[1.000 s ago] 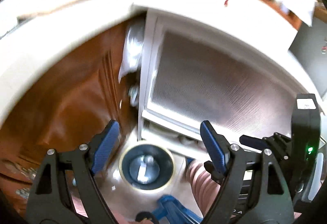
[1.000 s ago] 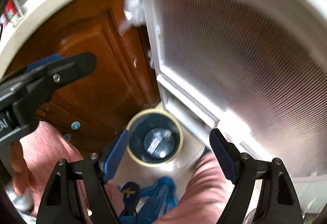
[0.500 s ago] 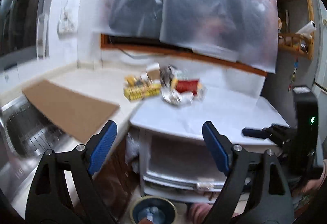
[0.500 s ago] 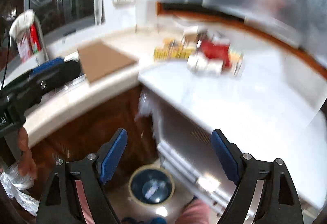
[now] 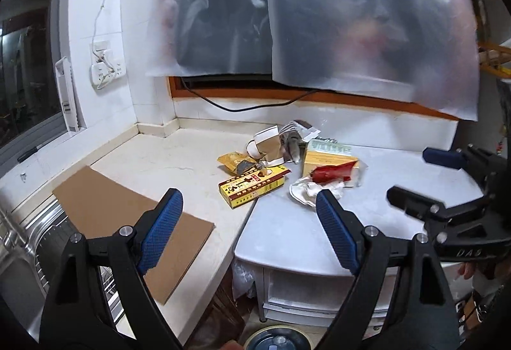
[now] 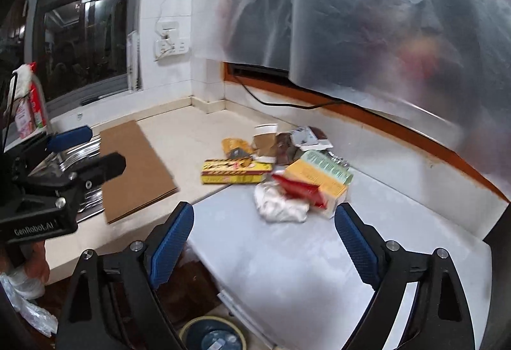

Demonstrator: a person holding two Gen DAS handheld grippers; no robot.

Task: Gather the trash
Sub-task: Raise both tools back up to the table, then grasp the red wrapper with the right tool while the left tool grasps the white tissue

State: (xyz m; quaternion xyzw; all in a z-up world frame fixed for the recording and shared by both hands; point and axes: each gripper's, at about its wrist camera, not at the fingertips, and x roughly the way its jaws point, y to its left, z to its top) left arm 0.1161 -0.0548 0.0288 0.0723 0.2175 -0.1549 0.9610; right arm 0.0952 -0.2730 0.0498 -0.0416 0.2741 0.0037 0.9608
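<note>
**A:** Why did both tools hang over the tabletop (image 5: 179,164) with nothing in them?

**B:** The left tool (image 5: 247,230) stood wide open and empty. The right tool (image 6: 265,236) was empty too, its jaws having just been opening further, with nothing between them. I'd judge they were being readied for a pick from the pile.

**A:** And the trash itself?

**B:** Heaped near the back wall, where the beige tabletop meets the white cabinet top (image 6: 287,257). A yellow box (image 5: 254,187) lay flat at the seam. Behind it were a paper cup (image 5: 266,143) on its side and a torn yellow wrapper (image 5: 234,161). On the white side a red packet (image 5: 333,172) rested against a yellow carton (image 5: 325,156), with crumpled white paper (image 5: 306,193) in front, touching it.

**A:** Where would it go?

**B:** A round bin (image 6: 212,334) stood on the floor below the tabletop edge, probably set there so things could be dropped straight down.

**A:** The brown sheet?

**B:** A cardboard sheet (image 5: 127,219) lay flat, partly over the sink (image 5: 35,241), well apart from the pile.
</note>
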